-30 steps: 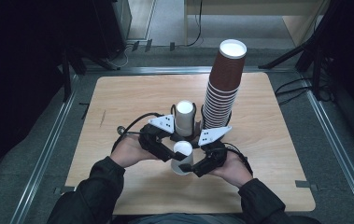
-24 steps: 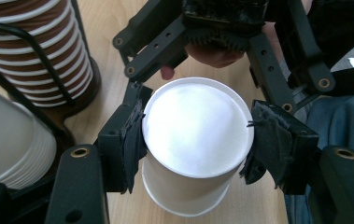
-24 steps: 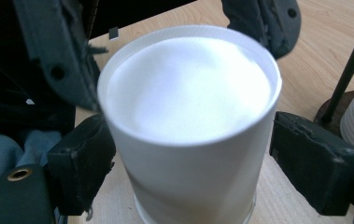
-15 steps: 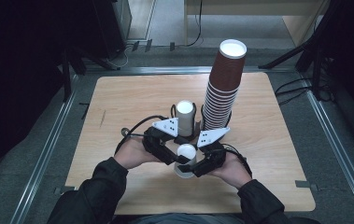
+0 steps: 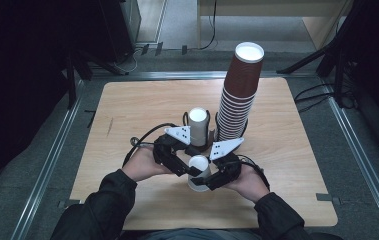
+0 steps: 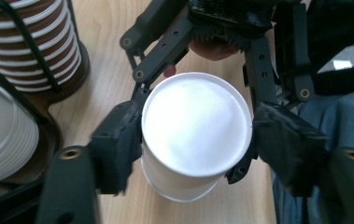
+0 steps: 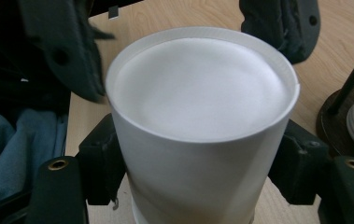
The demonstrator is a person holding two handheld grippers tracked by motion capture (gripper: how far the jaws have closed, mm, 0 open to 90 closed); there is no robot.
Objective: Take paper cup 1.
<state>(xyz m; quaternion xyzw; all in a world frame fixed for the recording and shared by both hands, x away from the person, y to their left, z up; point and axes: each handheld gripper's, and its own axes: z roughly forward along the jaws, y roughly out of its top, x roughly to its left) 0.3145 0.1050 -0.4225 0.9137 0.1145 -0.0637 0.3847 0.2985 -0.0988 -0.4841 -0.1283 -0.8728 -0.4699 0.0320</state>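
Here, clamped from both sides at lower centre of the high view: a white paper cup (image 5: 198, 171), upside down, left gripper (image 5: 179, 162) pressing its upper part, right gripper (image 5: 211, 176) closed around its lower wall, above the pale wooden table (image 5: 142, 105). Just behind, near frame centre, a short stack of white paper cups (image 5: 197, 122) in a black wire holder. To its right, a tall stack of brown ribbed paper cups (image 5: 238, 97), blocking the way forward.

wooden table (image 5: 127, 107) | brown cup stack (image 5: 237, 95), white cup stack (image 5: 197, 126) in holder, standing at centre
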